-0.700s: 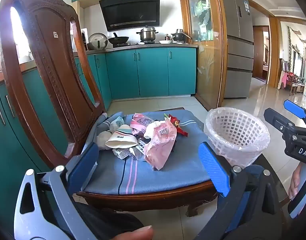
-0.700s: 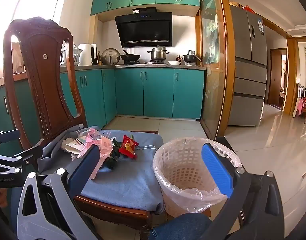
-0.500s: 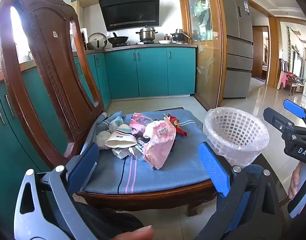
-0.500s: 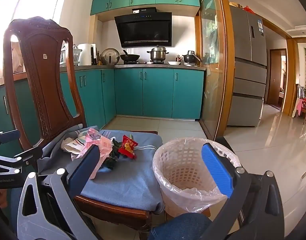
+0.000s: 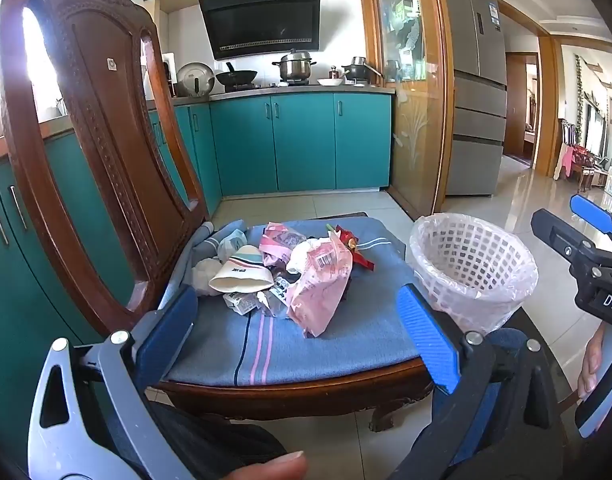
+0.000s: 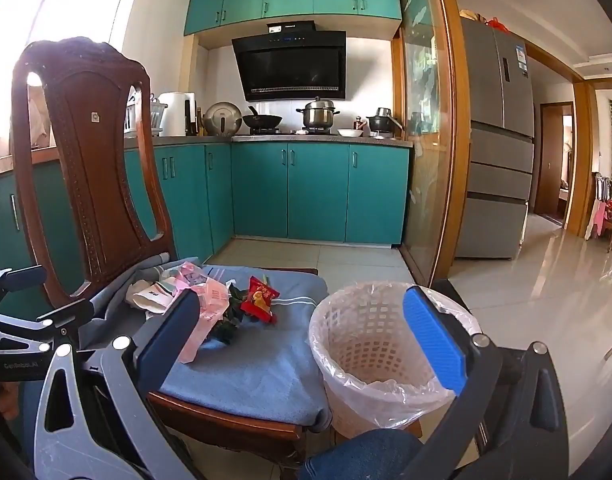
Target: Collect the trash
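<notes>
Tongs are held wide apart on both sides, and nothing is gripped in either one. The left gripper (image 5: 296,322) is pointed straight at the chair seat, and the trash pile (image 5: 282,270) is framed between its two blue pads but lies farther off, not touched. The right gripper (image 6: 302,338) is held to the right of it, with its left pad in front of the pile and its right pad in front of the basket.

Outward from the tongs, the blue cushion (image 5: 346,336) is seen on the wooden chair (image 5: 106,128). The trash is heaped on the far left part of the cushion, close to the chair back. In the heap a squashed paper cup (image 5: 242,274), a big pink wrapper (image 5: 320,288), a smaller pink wrapper (image 5: 280,238), a red wrapper (image 6: 260,298) and some white crumpled bits can be made out. More may be hidden under them.

To the right of the chair, just beside the cushion's edge, a white basket (image 5: 472,264) with a clear bag in it is stood. No trash can be seen inside it, though its bottom is not shown.

So the job looks barely begun. All the trash in view is left to be picked up and dropped in the basket, likely piece by piece.
</notes>
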### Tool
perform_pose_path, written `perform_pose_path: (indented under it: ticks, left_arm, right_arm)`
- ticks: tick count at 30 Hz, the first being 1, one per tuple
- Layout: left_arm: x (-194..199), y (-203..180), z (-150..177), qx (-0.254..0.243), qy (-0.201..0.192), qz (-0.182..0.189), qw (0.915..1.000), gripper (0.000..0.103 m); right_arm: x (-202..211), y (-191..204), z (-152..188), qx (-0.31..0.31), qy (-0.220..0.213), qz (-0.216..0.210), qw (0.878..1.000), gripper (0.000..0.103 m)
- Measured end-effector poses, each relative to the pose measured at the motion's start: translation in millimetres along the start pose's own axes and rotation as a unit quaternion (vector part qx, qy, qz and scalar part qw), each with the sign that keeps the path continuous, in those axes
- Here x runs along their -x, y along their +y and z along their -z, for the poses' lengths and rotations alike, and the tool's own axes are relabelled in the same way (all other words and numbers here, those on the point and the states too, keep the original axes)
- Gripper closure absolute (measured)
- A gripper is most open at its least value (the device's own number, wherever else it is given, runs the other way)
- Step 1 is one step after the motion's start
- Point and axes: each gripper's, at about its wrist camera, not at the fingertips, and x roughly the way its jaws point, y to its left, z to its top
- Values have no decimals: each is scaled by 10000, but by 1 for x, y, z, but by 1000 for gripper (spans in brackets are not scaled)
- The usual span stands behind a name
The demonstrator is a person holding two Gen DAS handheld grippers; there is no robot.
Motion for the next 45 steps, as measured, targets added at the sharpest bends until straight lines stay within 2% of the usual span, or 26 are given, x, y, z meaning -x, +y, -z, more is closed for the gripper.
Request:
perform_pose_path:
  ticks: [45]
  left_arm:
    - [5, -5, 1, -46, 27, 81, 10000, 3]
  right_arm:
    - [3, 6, -2, 60, -66, -35, 10000, 3]
